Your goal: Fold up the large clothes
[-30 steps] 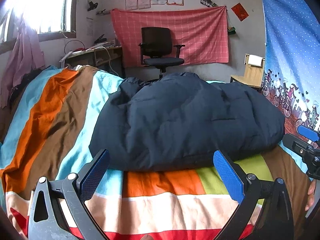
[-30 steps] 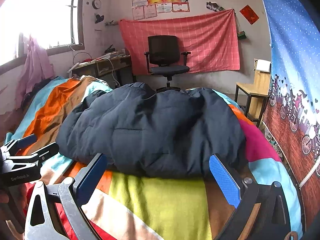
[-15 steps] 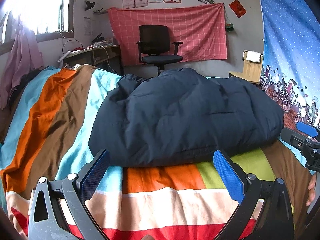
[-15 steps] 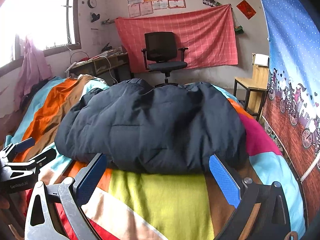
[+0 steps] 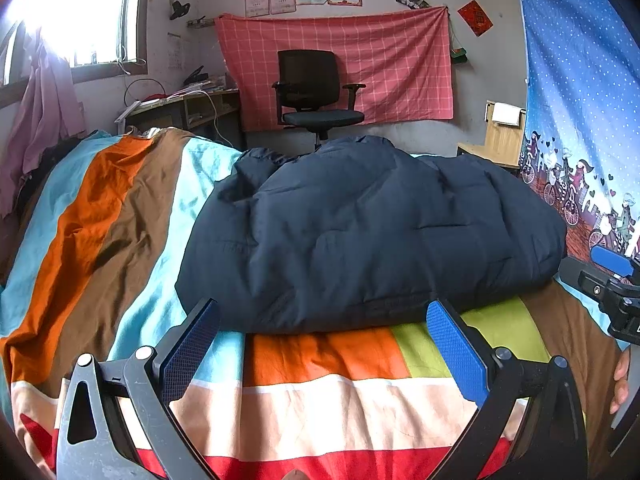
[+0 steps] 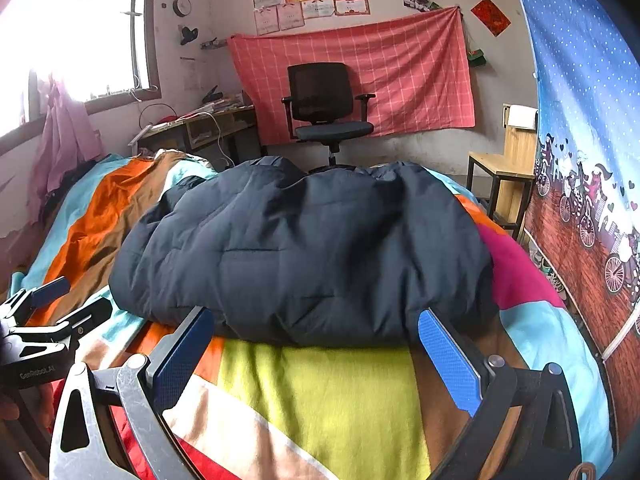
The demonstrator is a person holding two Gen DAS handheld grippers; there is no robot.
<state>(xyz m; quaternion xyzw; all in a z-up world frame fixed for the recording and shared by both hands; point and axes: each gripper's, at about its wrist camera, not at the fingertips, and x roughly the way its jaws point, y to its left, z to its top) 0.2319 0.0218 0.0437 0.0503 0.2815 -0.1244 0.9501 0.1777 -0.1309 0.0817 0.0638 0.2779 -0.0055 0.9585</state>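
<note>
- The bed (image 5: 132, 216), under a striped cover, is the work surface; a bare band of it lies between the grippers and the garment, with open room on the left half as well.
- The navy padded jacket (image 5: 360, 232) lies on the bed's right-hand half as a thick, already doubled-over bundle, its near hem straight across and facing both grippers. Its right edge sits near the bed's side, so I judge any further fold should go inward.
- The left gripper (image 5: 320, 348) hovers just short of the hem, released, jaws spread wide, holding nothing.
- The right gripper (image 6: 316, 352) hovers likewise, released and empty, near the hem's right portion.
</note>
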